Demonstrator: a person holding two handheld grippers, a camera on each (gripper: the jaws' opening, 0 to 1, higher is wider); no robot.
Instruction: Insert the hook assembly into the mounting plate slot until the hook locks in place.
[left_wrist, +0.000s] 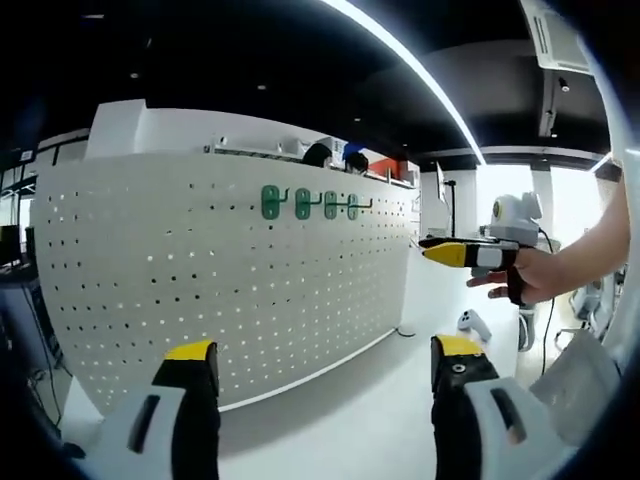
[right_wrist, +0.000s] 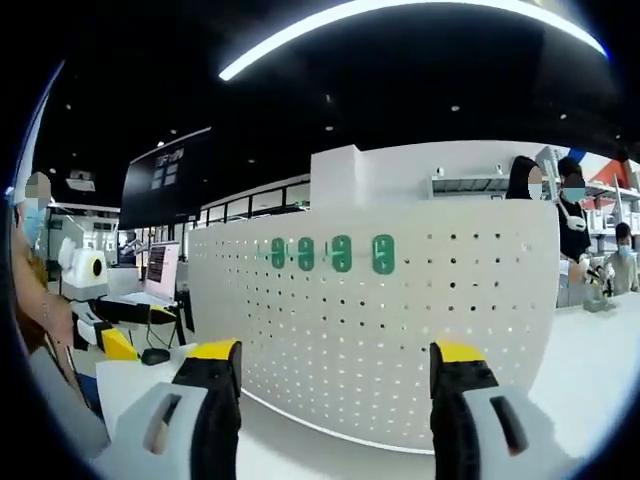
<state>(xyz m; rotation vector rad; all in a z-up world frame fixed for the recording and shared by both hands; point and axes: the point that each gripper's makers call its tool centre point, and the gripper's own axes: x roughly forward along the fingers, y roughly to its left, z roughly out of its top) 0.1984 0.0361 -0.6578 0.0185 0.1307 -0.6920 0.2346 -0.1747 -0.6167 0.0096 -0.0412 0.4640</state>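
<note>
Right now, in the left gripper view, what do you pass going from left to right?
Left gripper's left finger → green hook plates on the white pegboard → left gripper's right finger → the other gripper → the person's hand.

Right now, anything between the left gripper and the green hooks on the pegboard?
Nothing visible. The left gripper is open and empty, and bare white tabletop runs up to the pegboard; the four green hooks hang unobstructed near its top.

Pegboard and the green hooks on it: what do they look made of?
Pegboard: looks like white painted sheet metal, smooth and matte, with regular punched holes; could be plastic. Green hooks: glossy green plates, probably moulded plastic; the left gripper view shows thin dark prongs, likely metal wire.
</note>
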